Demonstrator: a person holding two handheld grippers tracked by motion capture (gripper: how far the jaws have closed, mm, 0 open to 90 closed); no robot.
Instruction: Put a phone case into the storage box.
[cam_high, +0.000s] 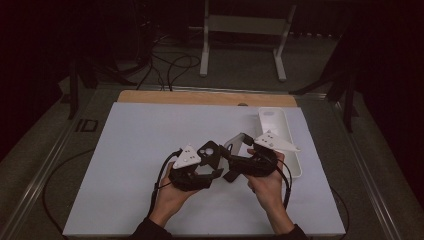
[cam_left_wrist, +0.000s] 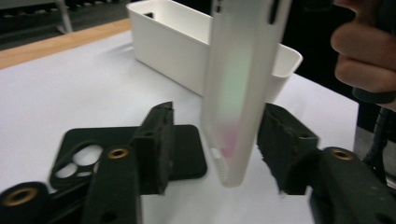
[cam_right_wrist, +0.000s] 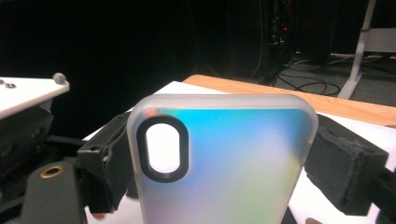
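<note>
A translucent, iridescent phone case (cam_right_wrist: 224, 163) with a black-ringed camera cutout stands upright, and my right gripper (cam_right_wrist: 222, 140) is shut on its two long edges. In the high view this case (cam_high: 237, 141) rises at the middle of the mat above the right gripper (cam_high: 235, 161). My left gripper (cam_left_wrist: 217, 116) is open around the lower end of the same case (cam_left_wrist: 238, 93), seen edge-on; a gap shows at the left pad (cam_left_wrist: 159, 140). A black phone case (cam_left_wrist: 187, 154) lies flat on the mat behind that jaw, and in the high view the black case (cam_high: 207, 150) lies beside the left gripper (cam_high: 217, 169).
A long white bin (cam_high: 282, 132) stands on the right of the white mat (cam_high: 140, 150), just behind the grippers in the left gripper view (cam_left_wrist: 168, 42). A wooden strip (cam_high: 200, 96) runs along the far edge. Cables and a white stand (cam_high: 245, 25) lie beyond.
</note>
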